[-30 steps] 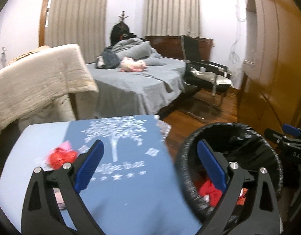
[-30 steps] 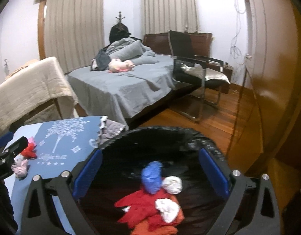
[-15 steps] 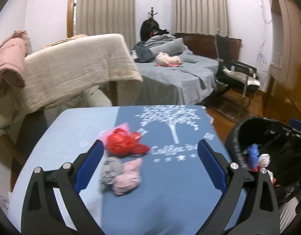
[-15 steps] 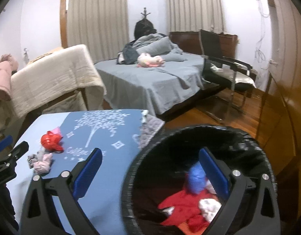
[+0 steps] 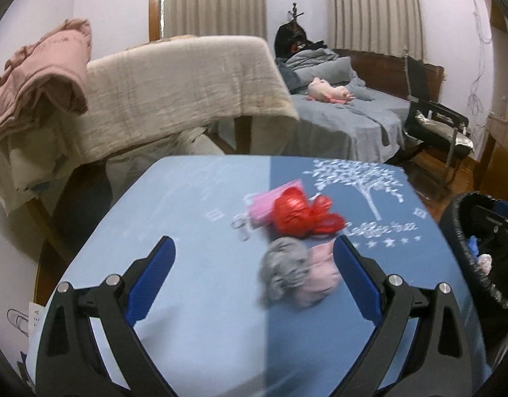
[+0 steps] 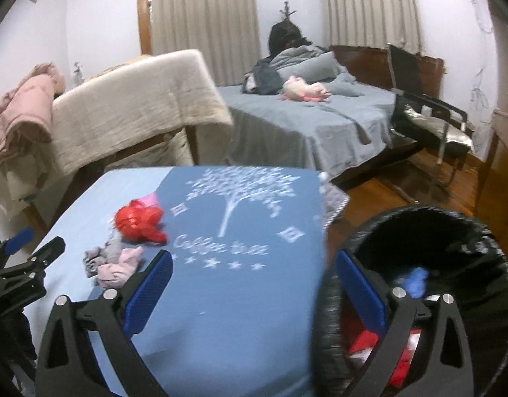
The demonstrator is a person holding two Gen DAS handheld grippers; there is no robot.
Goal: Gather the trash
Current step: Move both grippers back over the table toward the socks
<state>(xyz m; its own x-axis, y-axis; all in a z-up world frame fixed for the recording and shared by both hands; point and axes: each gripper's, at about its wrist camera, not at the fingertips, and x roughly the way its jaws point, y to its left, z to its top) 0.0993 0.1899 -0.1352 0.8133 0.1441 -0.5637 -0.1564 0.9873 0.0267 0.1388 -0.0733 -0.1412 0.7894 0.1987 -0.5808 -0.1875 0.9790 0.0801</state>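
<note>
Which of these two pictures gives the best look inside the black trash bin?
The right wrist view: the black trash bin sits close, its mouth open to the camera, with blue and red trash inside. The left wrist view catches only a slice of the bin at the right edge.

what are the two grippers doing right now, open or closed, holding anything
Left gripper: open, jaws wide, holding nothing, above the table.
Right gripper: open, jaws wide, holding nothing, beside the trash bin.
</note>
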